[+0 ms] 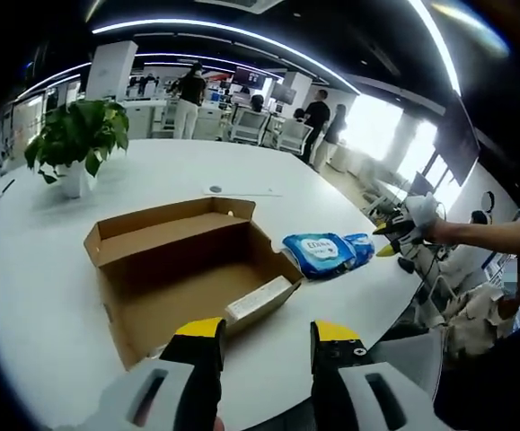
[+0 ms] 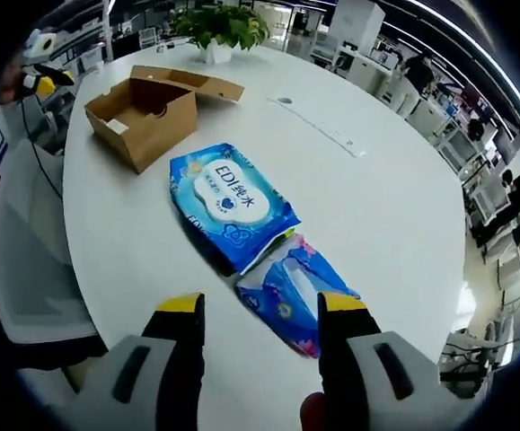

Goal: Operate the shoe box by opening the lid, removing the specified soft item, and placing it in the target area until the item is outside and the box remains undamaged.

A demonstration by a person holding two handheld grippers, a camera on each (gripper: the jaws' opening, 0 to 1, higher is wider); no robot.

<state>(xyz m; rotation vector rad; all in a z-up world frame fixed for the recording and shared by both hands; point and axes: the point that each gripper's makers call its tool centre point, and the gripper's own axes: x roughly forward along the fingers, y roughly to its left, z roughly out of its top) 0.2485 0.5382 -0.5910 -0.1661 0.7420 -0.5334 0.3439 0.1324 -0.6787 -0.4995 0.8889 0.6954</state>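
- Shoe box (image 1: 188, 269): lid open, on white worktop (image 1: 44, 287).
- Blue wipes pack (image 2: 231, 205): outside, beside smaller pack (image 2: 291, 292).
- Left gripper (image 1: 268, 334), right gripper (image 2: 260, 310): fingers apart, empty.
- Risk: packs lie near the worktop edge; a nudge might tip them off.

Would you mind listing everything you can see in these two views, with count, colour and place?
Shoe box: one, brown cardboard, lid open, on the white table.
Wipes packs: two, blue, lying on the table outside the box, one overlapping the other.
Potted plant: one, green in a white pot, far side of the table.
Flat strip: one, white, on the table beyond the packs.
People: several, standing in the background.
Left gripper: yellow-tipped, open, near the box.
Right gripper: yellow-tipped, open, by the packs.
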